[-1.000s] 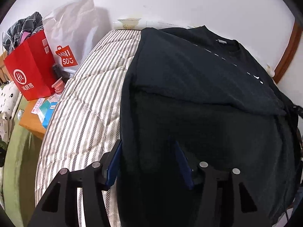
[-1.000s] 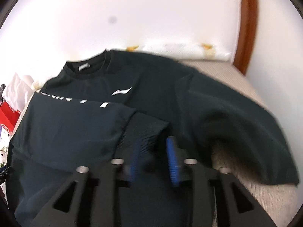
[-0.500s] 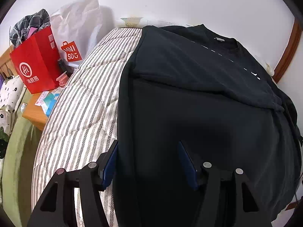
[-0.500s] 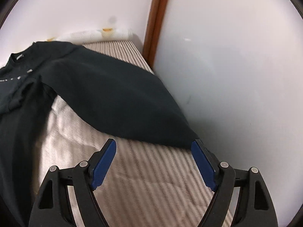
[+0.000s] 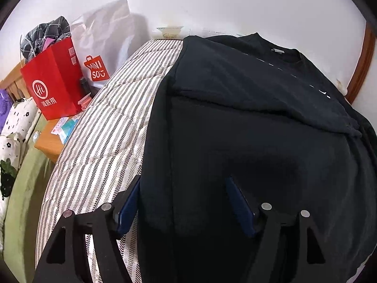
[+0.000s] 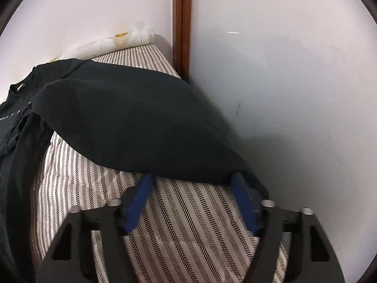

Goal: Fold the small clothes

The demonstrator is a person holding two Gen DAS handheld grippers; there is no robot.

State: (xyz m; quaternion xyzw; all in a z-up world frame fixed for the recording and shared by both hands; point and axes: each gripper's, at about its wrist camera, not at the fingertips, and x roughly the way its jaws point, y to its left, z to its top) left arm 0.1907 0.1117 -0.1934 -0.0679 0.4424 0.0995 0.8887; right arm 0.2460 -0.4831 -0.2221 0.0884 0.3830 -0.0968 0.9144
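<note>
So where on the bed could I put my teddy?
Bare striped quilt lies beside the black sweatshirt, towards the red paper bag. Another patch sits between the spread sleeve and the white wall. The bedside shelf is crowded.

A home bedroom. A striped mattress point(image 5: 103, 127) fills the space ahead of the tongs, against white walls. Left of the left tongs, shopping bags point(image 5: 54, 87) crowd a bedside table point(image 5: 48, 145)

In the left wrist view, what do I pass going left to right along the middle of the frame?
Spotted pillow → red bag → striped bedcover → black sweatshirt → brown door frame.
</note>
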